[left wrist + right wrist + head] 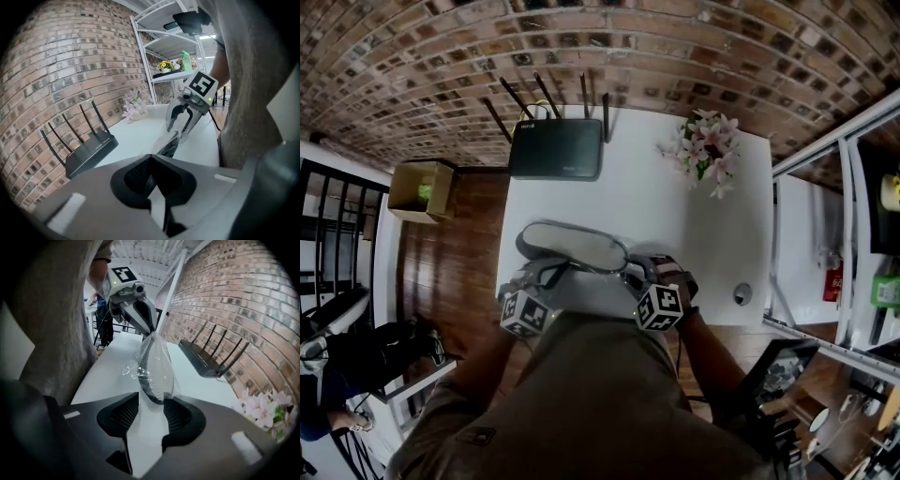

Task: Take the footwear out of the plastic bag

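Observation:
A flat piece of footwear [572, 246] with a dark rim and pale grey sole sits inside a clear plastic bag [157, 363] over the near part of the white table [712, 234]. My left gripper [546, 274] is shut on the bag's top edge. In the right gripper view that left gripper [140, 317] holds the bag hanging, with the footwear [151, 376] pointing down toward the table. My right gripper [145, 420] stands open just short of the bag's lower end, with nothing between its pads. In the left gripper view the right gripper [183, 117] shows across the bag [168, 146].
A black router [556, 148] with several antennas stands at the table's back edge, and pale pink flowers [705, 150] at the back right. A cardboard box [422, 187] is on the wooden floor at left. White shelving [853, 225] runs along the right.

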A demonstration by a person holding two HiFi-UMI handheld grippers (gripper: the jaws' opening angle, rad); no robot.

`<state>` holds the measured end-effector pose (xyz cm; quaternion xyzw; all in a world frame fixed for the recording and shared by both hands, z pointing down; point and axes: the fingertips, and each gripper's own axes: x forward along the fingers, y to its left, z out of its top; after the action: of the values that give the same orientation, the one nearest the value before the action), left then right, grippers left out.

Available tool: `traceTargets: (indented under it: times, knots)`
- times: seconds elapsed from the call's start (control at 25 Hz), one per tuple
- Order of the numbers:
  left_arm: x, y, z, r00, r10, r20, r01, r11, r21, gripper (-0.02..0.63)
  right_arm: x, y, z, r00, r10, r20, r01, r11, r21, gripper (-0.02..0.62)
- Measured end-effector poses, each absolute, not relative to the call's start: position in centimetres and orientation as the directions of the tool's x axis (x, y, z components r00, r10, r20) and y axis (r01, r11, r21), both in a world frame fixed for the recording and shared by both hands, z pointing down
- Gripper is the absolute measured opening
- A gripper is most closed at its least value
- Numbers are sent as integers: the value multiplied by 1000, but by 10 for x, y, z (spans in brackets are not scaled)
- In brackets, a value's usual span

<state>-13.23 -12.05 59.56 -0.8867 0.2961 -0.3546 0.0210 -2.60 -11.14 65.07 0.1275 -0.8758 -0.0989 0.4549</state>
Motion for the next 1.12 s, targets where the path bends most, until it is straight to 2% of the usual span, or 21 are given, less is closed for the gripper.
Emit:
traceTargets:
  times: [0.28,0.56,0.64,0.72,0.8,1.0,1.12]
  knots:
    - [-129,-119,592,606,-524,599,-493,-838,-235,1,-34,-108,648,-550,-357,755,-68,920,385,181]
    - [-131,-115,592,618,-493,612,-453,-860,-236,11,-34,-111,639,-568,-371,735,-87,915,394,146]
    - [-129,-111,591,622,-475,623,-429,-872,-236,129,-34,-113,636,-577,-369,729,-110,919,378,141]
    - [-127,-108,590,623,-473,623,-413,-875,-252,184,-33,-115,632,-583,-368,725,-125,922,367,138]
    - [-127,-108,587,616,-485,621,-407,-871,-277,204,-34,-115,629,-590,-364,720,-132,924,359,136]
    - [-138,-118,588,546,-527,652,-371,-849,-375,199,-31,-116,622,-610,-350,711,-145,931,334,127]
    - [-149,-123,593,522,-544,657,-367,-839,-403,138,-28,-117,618,-621,-350,701,-155,932,327,117]
